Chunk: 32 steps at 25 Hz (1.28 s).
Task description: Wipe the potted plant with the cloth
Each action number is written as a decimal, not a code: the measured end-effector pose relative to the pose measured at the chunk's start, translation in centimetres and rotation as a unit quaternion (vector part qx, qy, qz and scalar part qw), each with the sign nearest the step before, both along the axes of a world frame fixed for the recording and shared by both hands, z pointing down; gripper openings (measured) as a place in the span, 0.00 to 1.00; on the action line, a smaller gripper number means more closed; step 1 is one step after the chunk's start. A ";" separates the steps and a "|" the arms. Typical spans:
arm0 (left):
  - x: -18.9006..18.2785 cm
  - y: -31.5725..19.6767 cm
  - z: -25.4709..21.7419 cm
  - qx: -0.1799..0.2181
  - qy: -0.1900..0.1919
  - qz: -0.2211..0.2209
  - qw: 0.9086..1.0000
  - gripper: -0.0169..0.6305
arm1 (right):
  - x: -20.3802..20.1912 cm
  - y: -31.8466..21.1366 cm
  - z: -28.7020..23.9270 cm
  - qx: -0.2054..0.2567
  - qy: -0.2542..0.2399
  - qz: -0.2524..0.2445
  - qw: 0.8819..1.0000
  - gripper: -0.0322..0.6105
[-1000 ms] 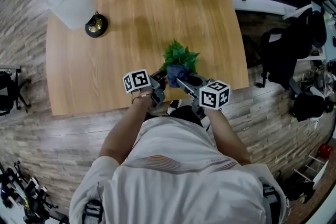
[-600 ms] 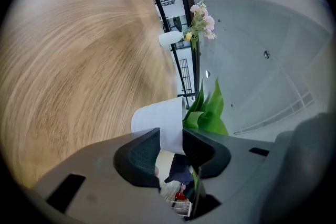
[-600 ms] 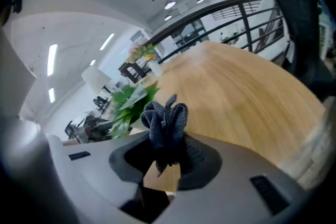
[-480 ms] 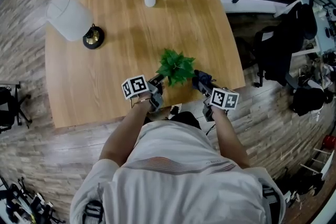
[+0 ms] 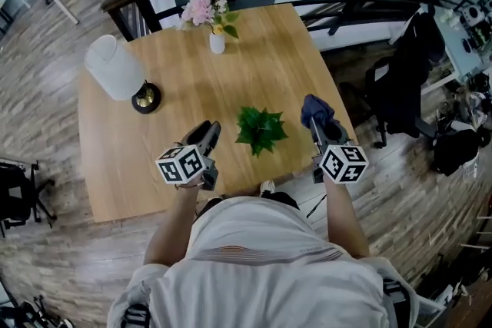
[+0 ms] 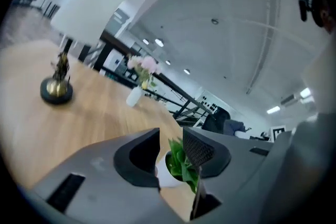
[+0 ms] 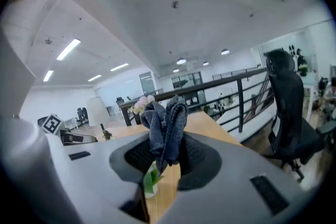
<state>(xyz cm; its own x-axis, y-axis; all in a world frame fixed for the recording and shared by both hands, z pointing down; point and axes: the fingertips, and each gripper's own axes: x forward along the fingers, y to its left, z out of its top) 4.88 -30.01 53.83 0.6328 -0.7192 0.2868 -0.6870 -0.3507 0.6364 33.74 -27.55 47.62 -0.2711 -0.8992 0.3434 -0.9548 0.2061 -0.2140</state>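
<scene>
Potted plant (image 5: 261, 130), right gripper (image 5: 320, 131) aloft, clamping cloth (image 5: 314, 109)

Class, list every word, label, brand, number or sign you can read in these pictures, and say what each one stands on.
No readable words, brands or numbers anywhere.
Left gripper, its cube: black-and-white square markers, patterns only, no letters.
Right gripper, its cube: the same kind of markers, no text.
Lamp, vase, cloth: no print visible.
</scene>
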 end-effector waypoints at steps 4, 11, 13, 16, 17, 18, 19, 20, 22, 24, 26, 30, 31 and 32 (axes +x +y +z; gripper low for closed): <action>-1.9 -0.8 -8.6 0.137 -0.087 -0.008 0.987 0.21 | -1.6 -0.6 -7.4 0.090 0.017 -0.007 0.996 0.29; -2.9 -0.1 -20.4 0.278 -0.144 -0.028 0.949 0.10 | -5.2 -0.1 -16.0 0.183 0.066 -0.025 0.981 0.28; -2.9 0.4 -21.6 0.285 -0.141 -0.027 0.948 0.09 | -5.9 0.4 -17.3 0.198 0.080 -0.028 0.977 0.28; -2.8 1.0 -22.0 0.297 -0.154 -0.024 0.942 0.09 | -6.6 1.0 -18.2 0.210 0.085 -0.028 0.974 0.28; -2.8 1.2 -22.0 0.298 -0.156 -0.024 0.941 0.09 | -6.7 1.0 -18.4 0.211 0.086 -0.027 0.973 0.28; -2.9 1.2 -21.9 0.298 -0.157 -0.024 0.941 0.09 | -6.8 1.0 -18.5 0.211 0.086 -0.026 0.973 0.28; -3.0 1.3 -21.8 0.296 -0.156 -0.026 0.942 0.09 | -6.8 1.0 -18.5 0.210 0.086 -0.025 0.974 0.28; -3.1 1.4 -21.7 0.295 -0.155 -0.027 0.942 0.09 | -6.9 1.0 -18.4 0.208 0.086 -0.025 0.974 0.28; -3.4 1.5 -21.6 0.293 -0.155 -0.030 0.943 0.09 | -7.0 1.0 -18.3 0.205 0.087 -0.024 0.975 0.28; -3.8 1.6 -21.6 0.293 -0.155 -0.033 0.943 0.09 | -7.1 1.0 -18.4 0.205 0.089 -0.023 0.974 0.28; -4.0 1.6 -21.7 0.294 -0.156 -0.037 0.942 0.09 | -7.3 0.9 -18.5 0.206 0.090 -0.024 0.974 0.28; -4.0 1.8 -22.0 0.300 -0.156 -0.039 0.940 0.09 | -7.7 0.8 -18.7 0.207 0.096 -0.030 0.973 0.28; -3.9 1.8 -22.1 0.302 -0.156 -0.039 0.940 0.09 | -7.8 0.8 -18.7 0.207 0.099 -0.031 0.973 0.28; -3.9 1.8 -22.2 0.303 -0.155 -0.039 0.939 0.09 | -7.8 0.7 -18.7 0.207 0.100 -0.032 0.973 0.28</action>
